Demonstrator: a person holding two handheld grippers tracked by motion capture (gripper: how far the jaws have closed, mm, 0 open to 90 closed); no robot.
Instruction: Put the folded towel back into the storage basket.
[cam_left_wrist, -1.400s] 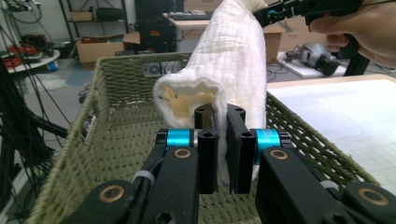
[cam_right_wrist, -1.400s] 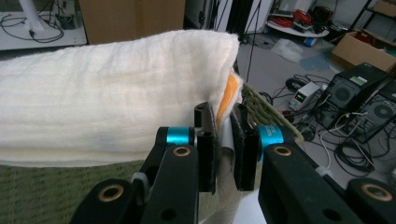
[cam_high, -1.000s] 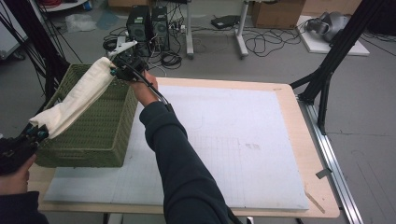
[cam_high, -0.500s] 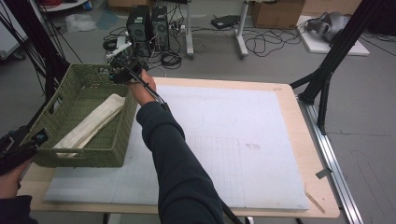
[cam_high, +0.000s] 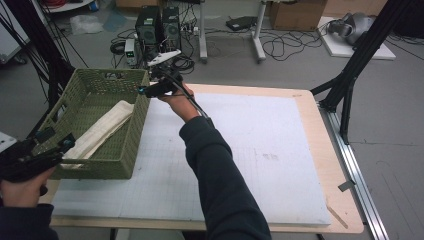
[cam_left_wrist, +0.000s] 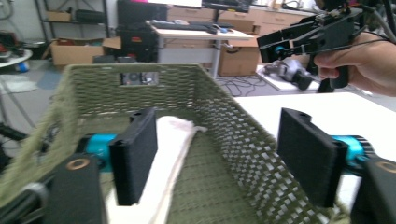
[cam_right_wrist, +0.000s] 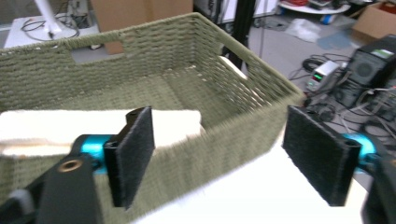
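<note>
No legible txt, labels, brands or nos. anywhere in these views.

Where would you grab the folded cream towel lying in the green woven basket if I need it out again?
Probably at the near end of the folded cream towel, coming down from above over the green woven basket rim. It lies flat along the basket floor beside the left wall, so a side approach is blocked. The left gripper, jaws open, is nearest that end.
</note>
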